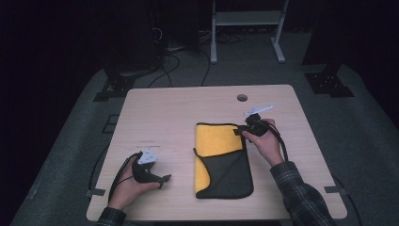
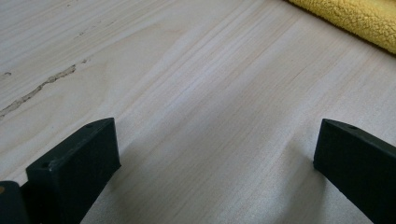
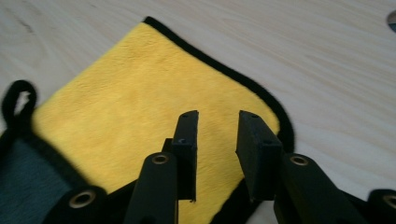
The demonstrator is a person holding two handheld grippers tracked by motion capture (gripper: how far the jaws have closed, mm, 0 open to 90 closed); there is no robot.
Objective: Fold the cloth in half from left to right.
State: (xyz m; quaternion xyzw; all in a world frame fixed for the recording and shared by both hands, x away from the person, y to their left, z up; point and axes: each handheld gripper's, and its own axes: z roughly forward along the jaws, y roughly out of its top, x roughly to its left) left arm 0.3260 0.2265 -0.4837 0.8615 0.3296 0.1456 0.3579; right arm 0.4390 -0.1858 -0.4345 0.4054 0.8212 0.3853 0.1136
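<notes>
A yellow cloth [image 1: 217, 141] with black edging lies on the wooden table [image 1: 160, 108], and a dark grey flap [image 1: 233, 172] is folded over its lower right part. My right gripper [image 1: 241, 130] hovers over the cloth's far right corner. In the right gripper view its jaws [image 3: 217, 116] stand a little apart above the yellow pile [image 3: 140, 79], with nothing between them. My left gripper [image 1: 164, 179] rests on the table left of the cloth, jaws wide open [image 2: 217, 140] over bare wood. The cloth's yellow edge [image 2: 355, 18] shows at the top right of the left gripper view.
A black hanging loop [image 3: 16, 100] sticks out from the cloth's edge. A round cable hole [image 1: 242, 98] sits near the table's far edge. Cables trail from both grippers. Beyond the table are dark stands and a white frame [image 1: 247, 19].
</notes>
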